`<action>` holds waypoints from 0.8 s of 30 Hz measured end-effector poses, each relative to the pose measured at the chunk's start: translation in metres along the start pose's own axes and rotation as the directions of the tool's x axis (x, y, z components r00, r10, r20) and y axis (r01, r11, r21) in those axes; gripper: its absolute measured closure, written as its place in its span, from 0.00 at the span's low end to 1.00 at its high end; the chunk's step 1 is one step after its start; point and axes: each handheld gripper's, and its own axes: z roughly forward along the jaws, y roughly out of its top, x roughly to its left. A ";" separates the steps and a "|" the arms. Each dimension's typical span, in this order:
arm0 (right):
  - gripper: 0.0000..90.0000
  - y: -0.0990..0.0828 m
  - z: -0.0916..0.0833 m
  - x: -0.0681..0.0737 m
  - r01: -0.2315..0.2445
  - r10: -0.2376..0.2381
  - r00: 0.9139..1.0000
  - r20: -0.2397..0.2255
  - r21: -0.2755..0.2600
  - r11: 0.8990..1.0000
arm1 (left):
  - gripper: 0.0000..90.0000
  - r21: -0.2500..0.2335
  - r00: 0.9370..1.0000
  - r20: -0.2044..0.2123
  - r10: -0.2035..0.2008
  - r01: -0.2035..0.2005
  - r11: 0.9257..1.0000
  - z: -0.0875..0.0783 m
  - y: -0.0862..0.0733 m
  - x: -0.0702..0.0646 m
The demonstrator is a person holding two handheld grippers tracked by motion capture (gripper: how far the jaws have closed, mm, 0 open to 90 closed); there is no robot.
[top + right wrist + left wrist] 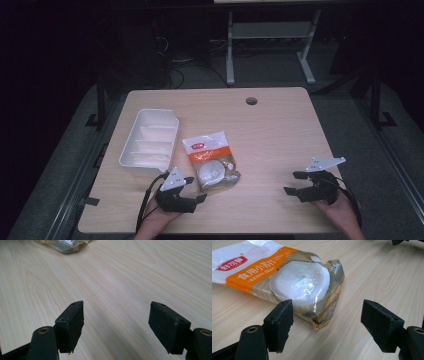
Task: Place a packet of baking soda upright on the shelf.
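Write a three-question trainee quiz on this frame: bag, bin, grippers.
1. True or false: the left gripper is clamped on the bag.
2. The white bin lies where from the bag in the high view? A) left B) right C) on top of it
3. What lies between the right gripper's jaws?

Key: 1. False; its jaws stand open, the bag's corner just ahead. 2. A. 3. Bare tabletop.
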 end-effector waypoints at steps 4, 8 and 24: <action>0.31 0.000 0.001 0.001 0.003 -0.003 1.000 -0.005 0.002 1.000 | 0.31 0.002 1.000 0.004 0.004 -0.004 1.000 0.000 0.000 0.000; 0.30 0.001 0.002 0.001 0.002 -0.002 1.000 -0.009 0.002 1.000 | 0.35 0.006 1.000 0.007 0.001 -0.001 1.000 0.001 0.001 0.000; 0.25 0.034 0.002 -0.003 -0.001 0.000 1.000 -0.029 -0.030 1.000 | 0.78 0.065 1.000 0.030 0.001 -0.003 0.998 0.019 0.026 0.008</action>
